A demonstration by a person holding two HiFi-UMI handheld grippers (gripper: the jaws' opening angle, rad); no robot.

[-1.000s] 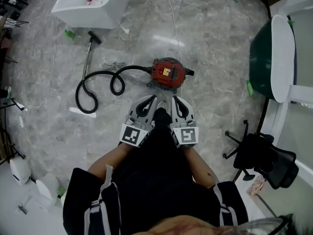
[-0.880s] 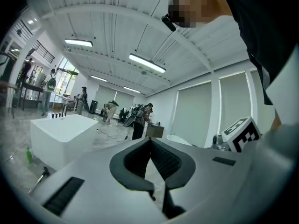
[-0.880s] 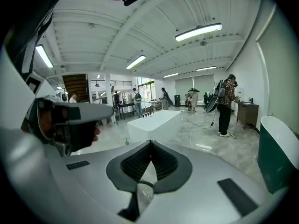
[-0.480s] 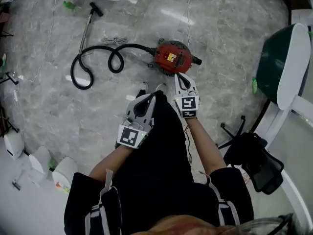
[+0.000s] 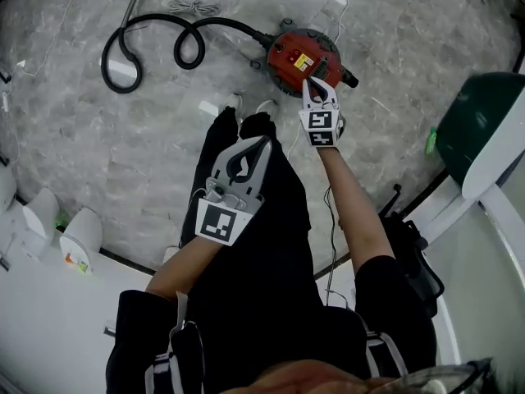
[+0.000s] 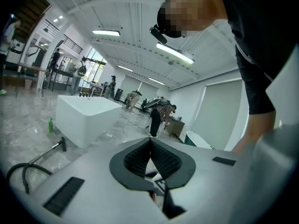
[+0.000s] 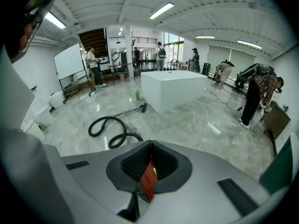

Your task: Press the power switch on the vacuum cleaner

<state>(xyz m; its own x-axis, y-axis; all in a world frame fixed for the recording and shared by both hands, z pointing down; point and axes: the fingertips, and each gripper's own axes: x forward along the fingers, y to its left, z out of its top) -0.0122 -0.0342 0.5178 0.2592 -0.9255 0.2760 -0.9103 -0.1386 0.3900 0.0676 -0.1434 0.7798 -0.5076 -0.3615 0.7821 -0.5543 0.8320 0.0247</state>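
Curling in loose black loops over the glossy, grey-veined floor (image 5: 123,162), left of the round red vacuum cleaner (image 5: 289,56): a hose (image 5: 139,49). Hanging well short of the vacuum cleaner, above black trousers (image 5: 271,212), the left tongs (image 5: 264,140), ribbed dark pads pressing together on nothing. Pointing at the vacuum cleaner's top, tapered grey tips overlapping its near right edge, the right tongs (image 5: 310,82), pads likewise meeting, red plastic showing behind; contact unclear.

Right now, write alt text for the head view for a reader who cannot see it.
A person's right gripper, fingers together, reaches down to the top of a red vacuum cleaner on a grey floor. The left gripper hangs by the legs; a black hose coils off to the left.
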